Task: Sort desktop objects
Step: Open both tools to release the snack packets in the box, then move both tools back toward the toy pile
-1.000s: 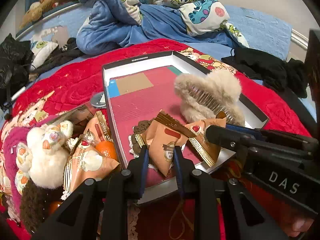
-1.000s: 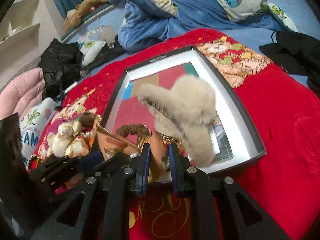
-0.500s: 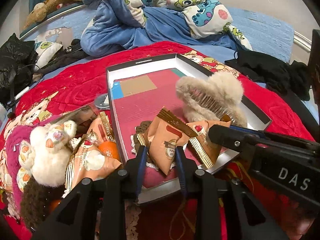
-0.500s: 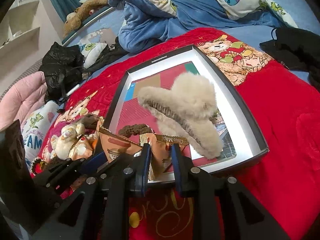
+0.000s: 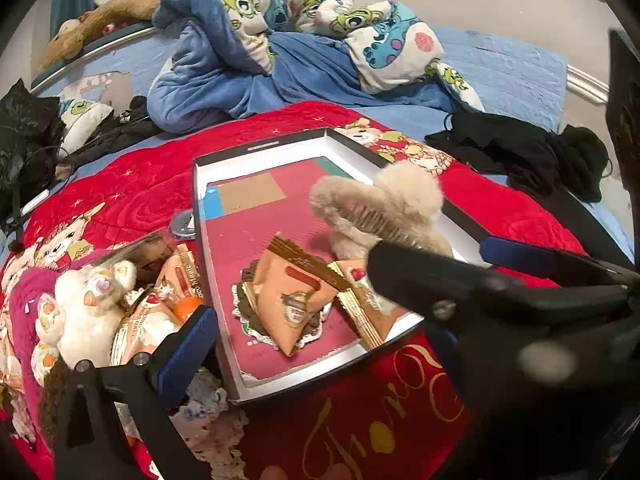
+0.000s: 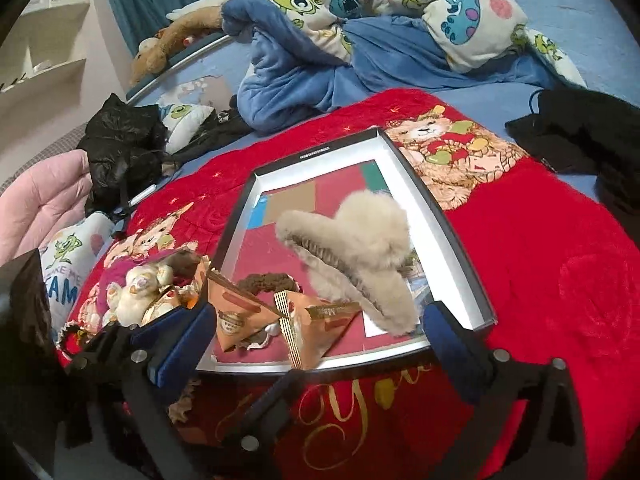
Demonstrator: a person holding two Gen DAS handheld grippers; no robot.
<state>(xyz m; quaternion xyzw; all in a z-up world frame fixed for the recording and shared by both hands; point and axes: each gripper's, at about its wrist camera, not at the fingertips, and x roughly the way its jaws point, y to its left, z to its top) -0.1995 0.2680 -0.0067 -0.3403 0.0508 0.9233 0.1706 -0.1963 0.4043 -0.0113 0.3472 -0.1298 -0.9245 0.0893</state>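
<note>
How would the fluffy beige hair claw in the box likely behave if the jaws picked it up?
The fluffy hair claw probably weighs little for its bulk. Its fur may compress and slip, while the toothed core underneath looks rigid. Lying tilted in the box, it seems apt to rock or tip if nudged.

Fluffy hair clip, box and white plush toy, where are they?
Hair clip (image 6: 360, 248): right wrist view, furry top.
Box (image 6: 436, 216): right wrist view, right wall.
Plush toy (image 5: 86, 316): left wrist view, white body.

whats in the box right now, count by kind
Snack packets: 2
Fluffy hair claws: 1
Brown scrunchies: 1
Total: 4 in the box
</note>
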